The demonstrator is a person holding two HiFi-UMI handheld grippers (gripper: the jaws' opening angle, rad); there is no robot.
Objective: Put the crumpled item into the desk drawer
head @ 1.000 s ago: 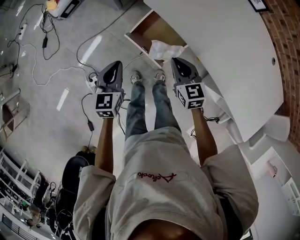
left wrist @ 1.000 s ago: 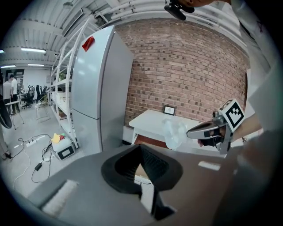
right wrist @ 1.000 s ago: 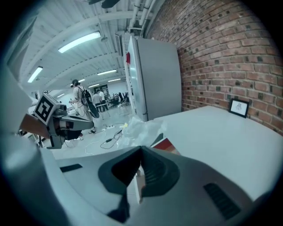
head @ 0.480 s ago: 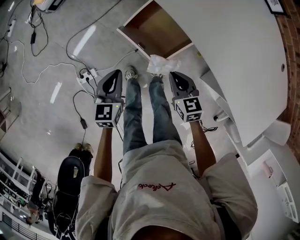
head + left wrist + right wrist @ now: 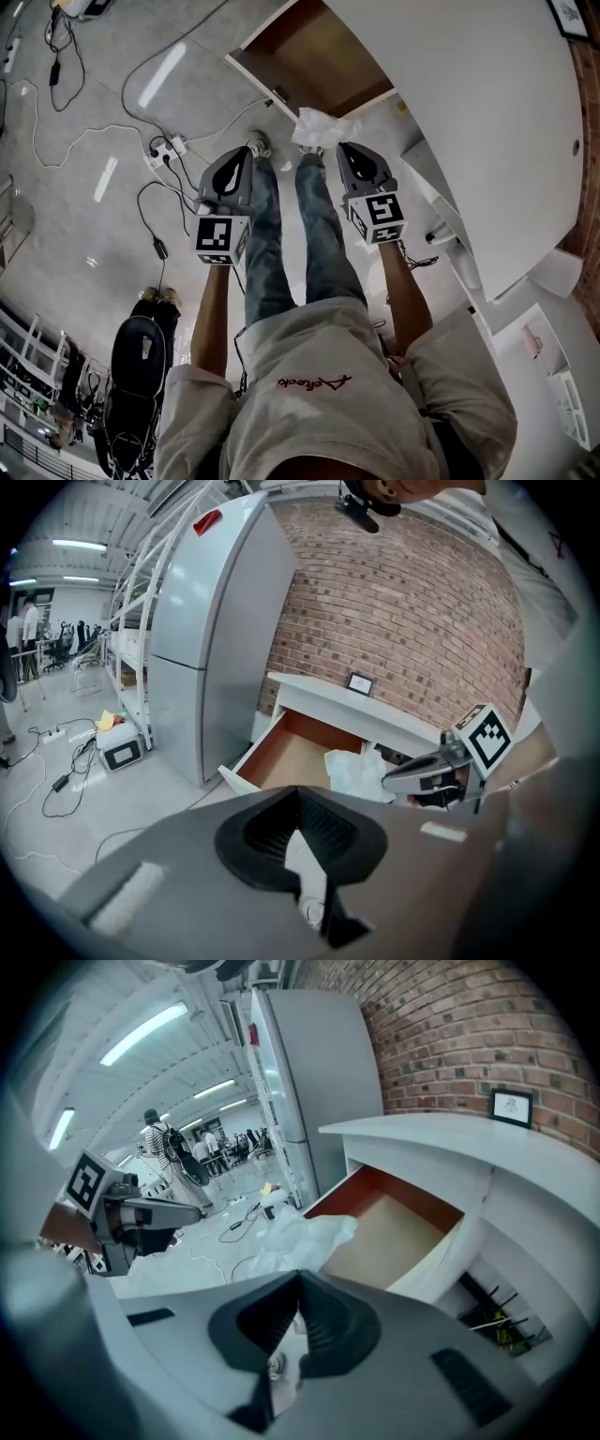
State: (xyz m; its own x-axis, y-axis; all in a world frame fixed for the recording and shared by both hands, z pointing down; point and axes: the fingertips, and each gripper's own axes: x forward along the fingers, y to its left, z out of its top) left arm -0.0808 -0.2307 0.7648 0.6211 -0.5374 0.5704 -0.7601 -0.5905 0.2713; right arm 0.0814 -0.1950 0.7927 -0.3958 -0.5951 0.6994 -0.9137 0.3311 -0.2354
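Note:
The crumpled white item (image 5: 323, 127) hangs from the tip of my right gripper (image 5: 342, 148), which is shut on it. It hovers just in front of the open desk drawer (image 5: 314, 61), whose brown bottom is bare. In the right gripper view the item (image 5: 295, 1235) bulges past the closed jaws, with the drawer (image 5: 394, 1222) behind it to the right. The left gripper (image 5: 244, 152) is shut on nothing, level with the right one and left of my legs. From the left gripper view the item (image 5: 356, 772) shows at the right gripper's tip, beside the drawer (image 5: 286, 757).
The white desk top (image 5: 469, 112) curves along the right, with a small picture frame (image 5: 511, 1105) on it. A grey fridge (image 5: 216, 630) stands left of the desk. Cables and a power strip (image 5: 164, 148) lie on the floor at left. A black chair (image 5: 141, 352) is behind me.
The head view has shifted so that more of the open drawer shows. Both grippers sit slightly lower in the picture. The right one still holds the crumpled item.

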